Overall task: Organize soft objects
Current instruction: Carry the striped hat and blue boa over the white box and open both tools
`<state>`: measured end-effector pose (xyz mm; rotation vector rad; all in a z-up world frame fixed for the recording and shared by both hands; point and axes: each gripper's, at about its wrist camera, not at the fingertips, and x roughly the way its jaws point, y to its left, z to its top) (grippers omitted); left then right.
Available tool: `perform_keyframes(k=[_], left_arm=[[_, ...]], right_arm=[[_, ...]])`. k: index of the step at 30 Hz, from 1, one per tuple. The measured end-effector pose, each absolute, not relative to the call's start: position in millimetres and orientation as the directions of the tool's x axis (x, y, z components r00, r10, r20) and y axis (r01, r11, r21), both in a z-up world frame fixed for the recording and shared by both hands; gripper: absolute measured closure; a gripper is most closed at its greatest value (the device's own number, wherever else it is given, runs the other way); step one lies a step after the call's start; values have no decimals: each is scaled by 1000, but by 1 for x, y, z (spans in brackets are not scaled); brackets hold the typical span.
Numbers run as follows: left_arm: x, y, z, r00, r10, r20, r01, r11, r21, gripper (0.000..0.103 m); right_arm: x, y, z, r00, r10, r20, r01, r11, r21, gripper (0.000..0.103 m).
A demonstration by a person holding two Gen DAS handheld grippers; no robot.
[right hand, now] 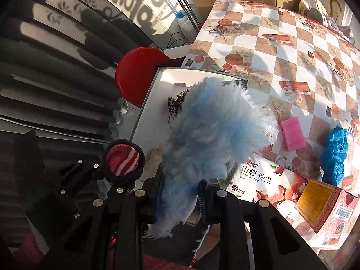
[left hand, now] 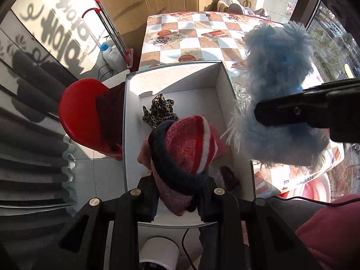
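My left gripper [left hand: 177, 193] is shut on a red, white and pink knit sock with a dark cuff [left hand: 186, 148], held above the open white box [left hand: 132, 117]. A leopard-print fabric piece [left hand: 159, 110] lies inside the box. My right gripper [right hand: 180, 198] is shut on a fluffy light-blue item [right hand: 213, 123], held over the box's right side; it shows in the left wrist view [left hand: 276, 90] with the right gripper [left hand: 299, 112]. The sock and left gripper show in the right wrist view [right hand: 122, 159].
The box sits at the edge of a checkered table [right hand: 292, 51]. On the table lie a pink sponge [right hand: 292, 132], blue crumpled cloth [right hand: 335, 153], a printed pack [right hand: 265, 177] and a pink carton [right hand: 324, 209]. A red stool [left hand: 83, 112] stands left of the box.
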<state>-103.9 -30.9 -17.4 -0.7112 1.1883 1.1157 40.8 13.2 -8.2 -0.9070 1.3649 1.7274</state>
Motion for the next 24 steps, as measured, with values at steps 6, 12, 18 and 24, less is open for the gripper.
perform_keyframes(k=[6, 12, 18, 24], left_arm=[[-105, -31, -17, -23, 299, -954, -936, 330, 125, 73], [-104, -32, -18, -27, 298, -954, -936, 329, 129, 73], [-103, -32, -19, -28, 297, -954, -937, 326, 129, 73], [-106, -32, -19, -29, 294, -955, -936, 328, 129, 73]], right_arm=[[42, 13, -9, -486, 126, -865, -871, -152, 468, 76], [41, 12, -9, -492, 122, -862, -868, -152, 474, 76], [43, 12, -11, -498, 121, -859, -865, -139, 482, 76], [43, 12, -13, -502, 113, -857, -863, -126, 489, 76]])
